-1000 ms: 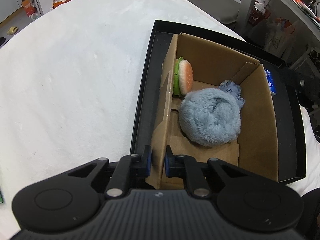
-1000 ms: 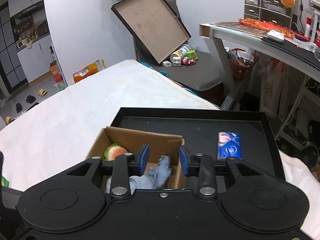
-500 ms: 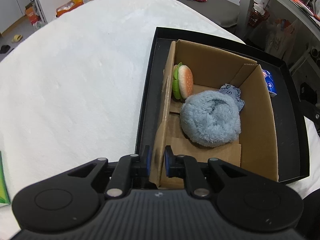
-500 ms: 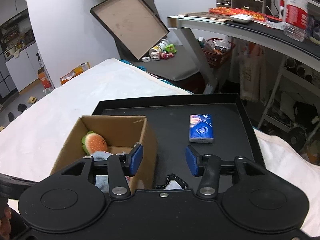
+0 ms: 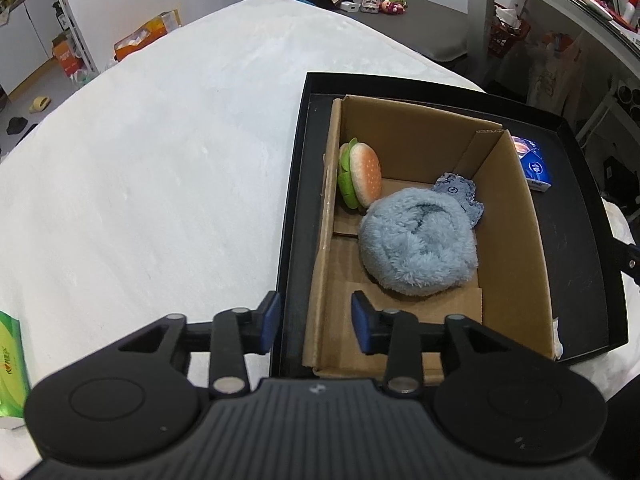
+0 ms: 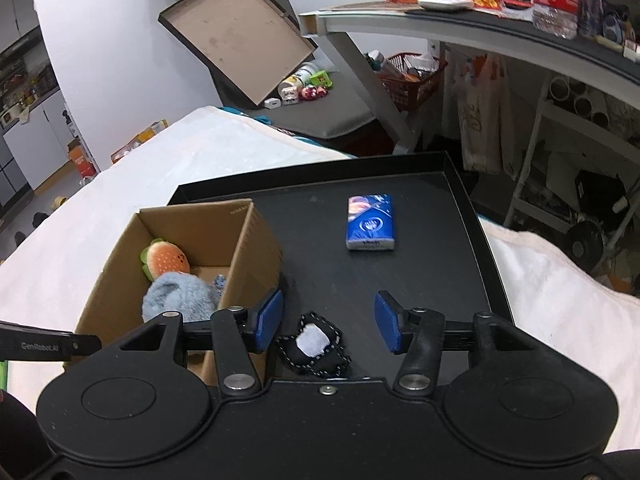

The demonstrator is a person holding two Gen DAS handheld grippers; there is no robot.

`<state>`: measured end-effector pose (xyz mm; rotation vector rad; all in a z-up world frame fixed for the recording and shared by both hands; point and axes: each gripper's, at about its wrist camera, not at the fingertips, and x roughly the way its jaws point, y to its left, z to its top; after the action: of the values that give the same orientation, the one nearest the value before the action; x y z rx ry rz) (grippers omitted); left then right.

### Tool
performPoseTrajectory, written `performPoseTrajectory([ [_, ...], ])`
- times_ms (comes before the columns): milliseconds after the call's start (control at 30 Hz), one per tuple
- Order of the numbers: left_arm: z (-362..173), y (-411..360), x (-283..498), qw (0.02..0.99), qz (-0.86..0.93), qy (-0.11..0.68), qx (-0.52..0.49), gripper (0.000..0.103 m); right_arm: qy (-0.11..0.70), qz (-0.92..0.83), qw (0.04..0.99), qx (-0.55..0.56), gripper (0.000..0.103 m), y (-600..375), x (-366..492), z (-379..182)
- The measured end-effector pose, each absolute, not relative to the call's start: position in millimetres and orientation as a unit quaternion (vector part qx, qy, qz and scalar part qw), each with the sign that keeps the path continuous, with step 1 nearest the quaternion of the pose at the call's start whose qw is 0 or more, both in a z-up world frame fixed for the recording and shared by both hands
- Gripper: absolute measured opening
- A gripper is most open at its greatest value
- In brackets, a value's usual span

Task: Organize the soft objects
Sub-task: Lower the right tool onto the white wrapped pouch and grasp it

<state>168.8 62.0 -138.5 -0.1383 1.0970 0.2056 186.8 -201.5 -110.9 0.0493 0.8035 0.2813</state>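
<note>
White fleecy cloth point(image 5: 160, 152) covers the bench, and on it lies a shallow black tray point(image 5: 296, 184) holding an open cardboard box point(image 5: 516, 240) at its left part. Inside the box a plush hamburger point(image 5: 360, 178) stands on edge against the left wall, its bun face turned toward the box's middle. Touching it, a round fluffy blue plush point(image 5: 416, 244) fills the middle of the floor, with a small blue patterned cloth piece point(image 5: 460, 192) peeking out behind it. The left claw point(image 5: 316, 326) has just been opening; its blue pads now stand apart, straddling the box's left wall and the tray rim without pressing on either. The right claw point(image 6: 329, 322) hangs over the bare tray just right of the box, pads apart and empty. Between them, on the tray, lies a small black plush with a white patch point(image 6: 314, 344). Farther off, a blue tissue pack point(image 6: 370, 222) lies flat, its long axis running away from the camera.
</note>
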Motion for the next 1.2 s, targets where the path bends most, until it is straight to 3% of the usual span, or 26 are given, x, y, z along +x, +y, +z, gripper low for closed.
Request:
performPoseTrajectory([
  [133,-138,60,169,0.847,0.100,0.519,-0.060,0.049,0.399,0.135,0.906,0.030,0.052,-208,188,-117],
  [333,-139,57,171,0.846,0.104,0.521,-0.052,0.058,0.420,0.138,0.896,0.036,0.061,-215,190,-129],
  [533,-141,56,173,0.844,0.106,0.524,-0.045,0.063,0.456,0.141,0.878,0.044,0.067,-218,188,-144],
  [667,-141,56,174,0.843,0.106,0.525,-0.043,0.069,0.478,0.144,0.866,0.040,0.078,-214,188,-151],
  [1200,-144,44,177,0.841,0.102,0.531,-0.016,0.081,0.548,0.140,0.824,-0.007,0.077,-196,182,-187],
])
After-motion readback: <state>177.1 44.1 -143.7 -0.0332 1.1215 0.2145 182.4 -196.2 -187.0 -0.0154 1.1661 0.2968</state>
